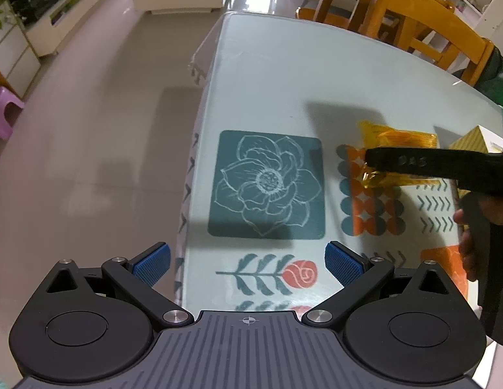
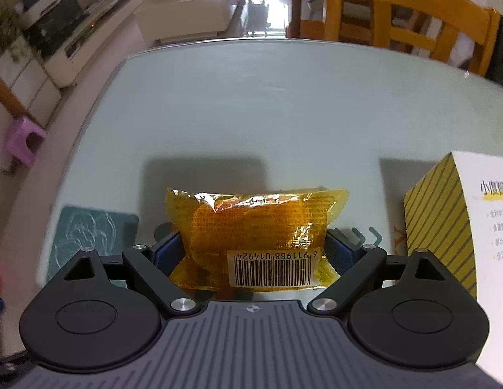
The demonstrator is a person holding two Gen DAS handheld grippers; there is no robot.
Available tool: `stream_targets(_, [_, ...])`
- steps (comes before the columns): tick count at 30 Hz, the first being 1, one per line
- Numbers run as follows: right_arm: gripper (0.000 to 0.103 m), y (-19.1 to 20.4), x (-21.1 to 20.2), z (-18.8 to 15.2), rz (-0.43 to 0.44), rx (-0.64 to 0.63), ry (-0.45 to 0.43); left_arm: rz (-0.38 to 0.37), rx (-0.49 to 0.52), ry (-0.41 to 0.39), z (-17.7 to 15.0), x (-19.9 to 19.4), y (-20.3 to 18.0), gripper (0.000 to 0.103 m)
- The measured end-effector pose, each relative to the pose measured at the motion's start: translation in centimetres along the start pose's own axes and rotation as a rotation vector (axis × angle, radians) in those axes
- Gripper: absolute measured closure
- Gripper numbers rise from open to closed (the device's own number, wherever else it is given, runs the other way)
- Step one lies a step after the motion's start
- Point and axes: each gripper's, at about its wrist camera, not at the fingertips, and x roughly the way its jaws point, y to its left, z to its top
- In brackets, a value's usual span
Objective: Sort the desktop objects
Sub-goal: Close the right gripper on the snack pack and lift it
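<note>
A yellow-orange snack packet (image 2: 254, 227) with a barcode label sits between the blue pads of my right gripper (image 2: 254, 253), which is shut on it above the table. In the left wrist view the same packet (image 1: 400, 139) shows at the right, partly hidden behind the black right gripper held by a hand (image 1: 472, 243). My left gripper (image 1: 248, 264) is open with nothing between its blue pads, hovering over the table's left edge near a dark teal flower coaster (image 1: 267, 184). A yellow striped box (image 2: 446, 227) stands right of the packet.
The table (image 2: 251, 113) has a pale green patterned cover under glass. A wooden chair (image 2: 397, 16) stands at the far side. Left of the table lies tiled floor with a purple stool (image 2: 22, 144) and white cabinets (image 1: 40, 32).
</note>
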Motion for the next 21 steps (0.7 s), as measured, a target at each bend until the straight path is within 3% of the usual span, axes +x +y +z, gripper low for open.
stream_targets(3, [0.0,0.4,-0.1,0.2,-0.01,-0.026,0.013,-0.001,0.007,-0.013,-0.3,-0.7,-0.3,0.0])
stream_targets(7, [0.012,1.2,-1.6,-0.2,-0.037,-0.051,-0.009,0.003,-0.004,-0.021,-0.6,-1.6,-0.2,0.0])
stream_targets(21, [0.013,1.4,-12.1,-2.0,-0.117,-0.038,-0.212,-0.027,0.011,-0.066,-2.7,-5.3,-2.7,0.0])
